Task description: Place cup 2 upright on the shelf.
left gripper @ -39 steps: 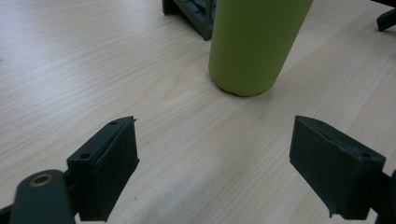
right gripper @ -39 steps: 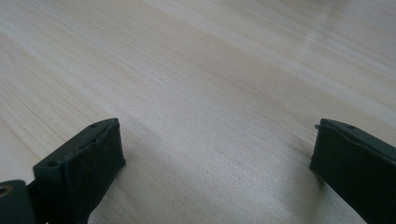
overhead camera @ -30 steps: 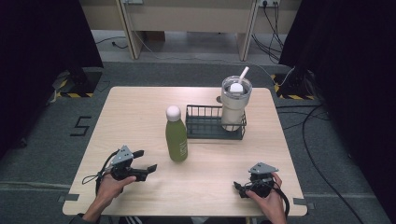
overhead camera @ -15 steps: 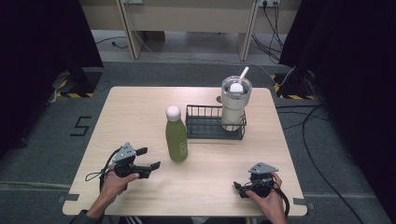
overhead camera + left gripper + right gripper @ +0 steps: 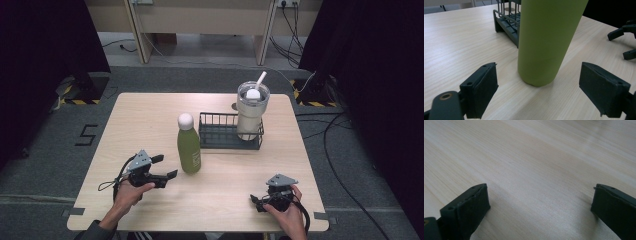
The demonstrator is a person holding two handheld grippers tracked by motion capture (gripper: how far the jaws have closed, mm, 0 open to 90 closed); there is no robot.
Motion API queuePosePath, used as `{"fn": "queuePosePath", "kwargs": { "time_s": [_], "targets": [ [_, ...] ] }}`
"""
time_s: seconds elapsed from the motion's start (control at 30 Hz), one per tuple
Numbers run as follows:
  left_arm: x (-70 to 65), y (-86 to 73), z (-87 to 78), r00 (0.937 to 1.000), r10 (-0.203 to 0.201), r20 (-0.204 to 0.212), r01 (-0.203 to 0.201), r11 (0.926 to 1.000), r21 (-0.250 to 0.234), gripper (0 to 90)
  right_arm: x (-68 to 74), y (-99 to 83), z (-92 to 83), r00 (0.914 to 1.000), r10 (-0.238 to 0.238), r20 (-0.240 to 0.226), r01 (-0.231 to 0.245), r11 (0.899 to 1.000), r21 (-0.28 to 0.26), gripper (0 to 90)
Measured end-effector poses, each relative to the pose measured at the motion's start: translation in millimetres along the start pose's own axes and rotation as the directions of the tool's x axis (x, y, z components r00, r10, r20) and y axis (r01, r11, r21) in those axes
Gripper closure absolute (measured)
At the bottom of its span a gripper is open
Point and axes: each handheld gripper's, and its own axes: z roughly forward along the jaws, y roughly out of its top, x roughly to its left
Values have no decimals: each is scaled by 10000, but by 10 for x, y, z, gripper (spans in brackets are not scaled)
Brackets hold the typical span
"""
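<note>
1. The tall olive-green bottle with a round white cap (image 5: 188,145) stands upright near the middle of the pale wooden bench (image 5: 150,115).
2. The left gripper (image 5: 164,167), at lower left of the high view, has its jaws spread wide, released, just beside the bottle; in the left gripper view the bottle's base sits between them, untouched.
3. The right gripper (image 5: 256,201), at lower right of the frame, is low over bare wood with its jaws wide apart, holding nothing.
4. Behind the bottle, a black wire rack (image 5: 220,134) holds a cream tumbler with a white straw (image 5: 251,110).
</note>
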Motion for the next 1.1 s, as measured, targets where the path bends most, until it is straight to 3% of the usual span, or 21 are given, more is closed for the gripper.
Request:
{"fn": "queuePosePath", "kwargs": {
  "time_s": [0.73,1.1],
  "targets": [
    [1,57,271,9999,167,19,-167,9998,96,148,3,0,-1,10000,42,0,-42,10000,23,15],
    [-29,87,341,9993,308,222,-308,9995,-21,148,3,1,0,10000,58,7,-58,10000,35,12]
  ]
}}
